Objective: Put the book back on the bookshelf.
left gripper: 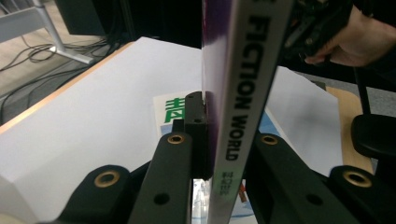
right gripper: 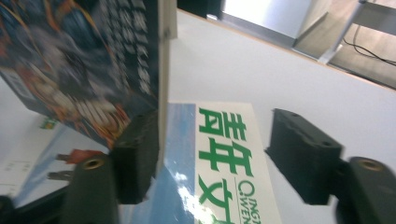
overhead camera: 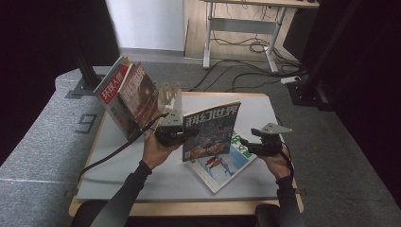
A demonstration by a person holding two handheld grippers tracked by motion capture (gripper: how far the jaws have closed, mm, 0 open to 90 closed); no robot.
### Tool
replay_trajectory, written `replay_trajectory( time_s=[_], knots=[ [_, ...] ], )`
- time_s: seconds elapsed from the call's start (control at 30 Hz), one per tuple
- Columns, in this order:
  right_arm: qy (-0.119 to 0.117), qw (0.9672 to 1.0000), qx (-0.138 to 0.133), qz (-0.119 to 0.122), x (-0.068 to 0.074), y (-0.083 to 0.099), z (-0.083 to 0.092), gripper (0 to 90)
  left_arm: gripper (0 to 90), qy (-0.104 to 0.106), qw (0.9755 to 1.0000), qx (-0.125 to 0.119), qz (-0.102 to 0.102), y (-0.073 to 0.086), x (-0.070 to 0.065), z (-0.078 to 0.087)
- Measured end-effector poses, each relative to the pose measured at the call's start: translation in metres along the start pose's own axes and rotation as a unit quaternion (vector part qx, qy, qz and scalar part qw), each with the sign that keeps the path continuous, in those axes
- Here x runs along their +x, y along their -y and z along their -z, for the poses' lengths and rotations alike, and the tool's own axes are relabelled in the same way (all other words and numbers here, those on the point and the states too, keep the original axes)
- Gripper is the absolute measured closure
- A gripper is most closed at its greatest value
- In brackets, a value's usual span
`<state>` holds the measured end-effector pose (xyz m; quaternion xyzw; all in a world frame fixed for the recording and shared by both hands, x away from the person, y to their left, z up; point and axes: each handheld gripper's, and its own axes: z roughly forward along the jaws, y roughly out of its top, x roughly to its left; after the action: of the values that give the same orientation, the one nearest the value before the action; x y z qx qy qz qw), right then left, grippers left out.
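Left tongs tight on upright magazine; right tongs agape.

Glossy paper cover on held magazine, sheen across dark artwork; spine matt, pale. Flat magazine likewise glossy paper, glare on blue and white cover. Stacked magazines of shiny paper too. Bench topped with smooth matt white sheet, wood edge around it. Jaws black, matt, plastic-looking, with brass-coloured metal rivets. Floor of rough grey carpet.
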<state>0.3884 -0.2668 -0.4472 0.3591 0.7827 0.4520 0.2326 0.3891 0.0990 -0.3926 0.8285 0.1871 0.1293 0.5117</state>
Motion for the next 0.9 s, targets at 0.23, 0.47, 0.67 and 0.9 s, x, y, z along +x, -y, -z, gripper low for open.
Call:
replay_trajectory(
  time_s=[0.23, 0.47, 0.67, 0.9],
  knots=[
    [-0.003, 0.9995, 0.03, -0.008, 0.003, 0.015, -0.014, 18.8, 83.0, -0.01, 0.9999, 0.0, 0.004, -0.001, 0.0, 0.008],
    [0.018, 0.9976, 0.066, -0.013, 0.009, 0.032, -0.028, 9.4, 83.0, -0.018, 0.9998, 0.0, 0.011, -0.001, 0.003, 0.017],
    [0.015, 0.9964, 0.082, -0.016, 0.01, 0.044, -0.035, 5.1, 83.1, -0.031, 0.9992, 0.0, 0.025, 0.001, 0.008, 0.03],
    [0.021, 0.9951, 0.094, -0.023, 0.01, 0.053, -0.041, 0.0, 83.0, -0.047, 0.9982, -0.007, 0.038, 0.006, 0.013, 0.046]
  ],
)
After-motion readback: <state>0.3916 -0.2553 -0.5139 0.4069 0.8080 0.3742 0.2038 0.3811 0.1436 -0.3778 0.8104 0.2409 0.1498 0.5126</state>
